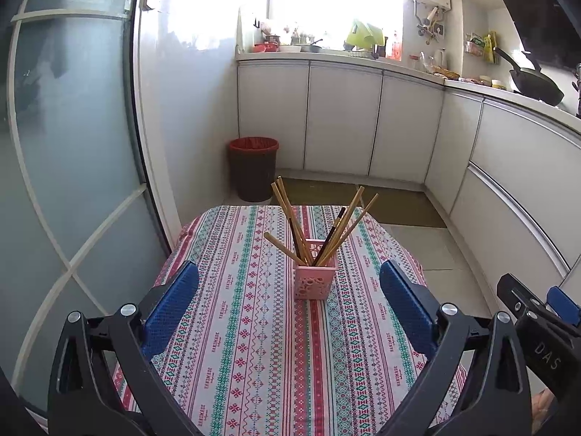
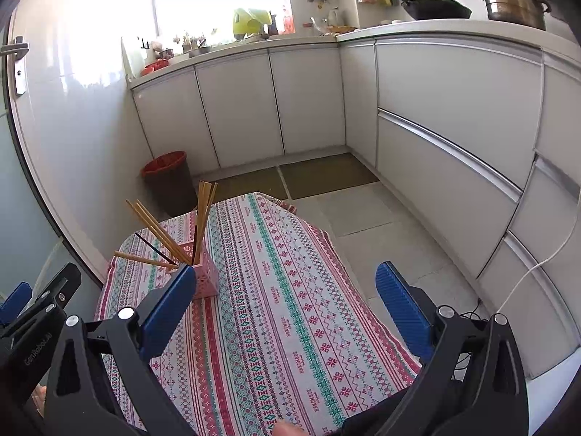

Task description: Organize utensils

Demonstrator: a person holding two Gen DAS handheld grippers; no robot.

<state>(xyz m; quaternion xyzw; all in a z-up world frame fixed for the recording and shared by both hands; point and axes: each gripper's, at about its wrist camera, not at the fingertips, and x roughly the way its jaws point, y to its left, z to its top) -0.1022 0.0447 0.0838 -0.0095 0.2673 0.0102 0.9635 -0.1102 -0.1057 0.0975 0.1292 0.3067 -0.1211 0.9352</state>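
Pink holder (image 1: 314,276) stands upright on the counter (image 1: 254,345), w/ its patterned striped cloth, roughly mid-cloth and toward the far edge. Chopsticks (image 1: 290,218) sit inside the holder, fanned out: a bunch leaning left, a bunch leaning right, one short stub poking low to the left, plus a dark one among the light wood ones.

Left claw (image 1: 289,309) is spread wide, nothing between the blue pads (image 1: 170,312); it hovers over the near part of the cloth, holder centred in the gap but farther off, not touching. Right claw (image 2: 281,309) is also wide apart and empty, off to the right of the holder (image 2: 205,276); in the right wrist view its left pad (image 2: 165,312) overlaps the holder's near corner, can't tell if there's contact. Chopsticks (image 2: 159,230) seen from that side lean mostly left and up.

Beyond the holder: a dark bin w/ red liner (image 1: 253,167) on the floor by the wall, white cabinets (image 1: 345,120) behind it, and a black wok (image 1: 537,81) up on the kitchen worktop to the right. Right claw's body (image 1: 537,323) shows at the left view's right edge.
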